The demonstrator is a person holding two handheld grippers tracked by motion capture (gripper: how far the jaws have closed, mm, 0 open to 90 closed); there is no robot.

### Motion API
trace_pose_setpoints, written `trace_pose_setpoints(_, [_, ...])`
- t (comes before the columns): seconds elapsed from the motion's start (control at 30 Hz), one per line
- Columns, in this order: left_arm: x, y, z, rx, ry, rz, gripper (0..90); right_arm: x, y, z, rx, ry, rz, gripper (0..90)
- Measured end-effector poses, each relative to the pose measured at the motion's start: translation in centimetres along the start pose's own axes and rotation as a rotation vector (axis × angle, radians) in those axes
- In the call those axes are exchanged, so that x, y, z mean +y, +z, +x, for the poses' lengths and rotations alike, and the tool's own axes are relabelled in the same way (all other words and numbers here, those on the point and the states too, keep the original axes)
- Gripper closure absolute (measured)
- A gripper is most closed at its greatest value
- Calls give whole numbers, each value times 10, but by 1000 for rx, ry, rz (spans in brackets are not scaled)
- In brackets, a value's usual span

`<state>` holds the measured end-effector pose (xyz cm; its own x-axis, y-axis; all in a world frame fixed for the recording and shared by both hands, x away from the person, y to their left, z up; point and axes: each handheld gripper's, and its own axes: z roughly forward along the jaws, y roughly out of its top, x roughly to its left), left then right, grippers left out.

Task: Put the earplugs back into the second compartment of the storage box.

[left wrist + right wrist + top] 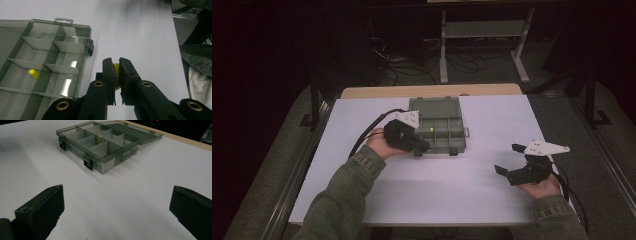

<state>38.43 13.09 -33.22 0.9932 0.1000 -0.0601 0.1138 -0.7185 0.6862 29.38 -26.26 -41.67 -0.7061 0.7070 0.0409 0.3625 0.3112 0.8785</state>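
One yellow piece (34, 73) already in organizer box (447, 142); my left gripper (117, 72) jaws pinching second yellow piece (116, 75) beside it, right gripper (511, 160) jaws wide open, idle on tabletop (452, 190).

Translucent smoky-grey plastic compartment box (100, 147) with glossy, light-catching dividers, matt white smooth tabletop (452, 185) edged by a pale wood strip (432, 91), matt black plastic gripper jaws with brass-coloured metal rivets (98, 84), small smooth yellow piece (116, 75), olive woven cloth sleeve (347, 195)
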Motion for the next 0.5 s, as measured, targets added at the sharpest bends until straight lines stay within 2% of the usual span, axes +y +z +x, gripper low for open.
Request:
trace_pose_setpoints(0.27, [14,-8,13,11,-9,19,841,0,0,0,1,2,1,0])
trace_pose_setpoints(0.5, [28,-15,25,33,-20,14,840,0,0,0,1,3,3,0])
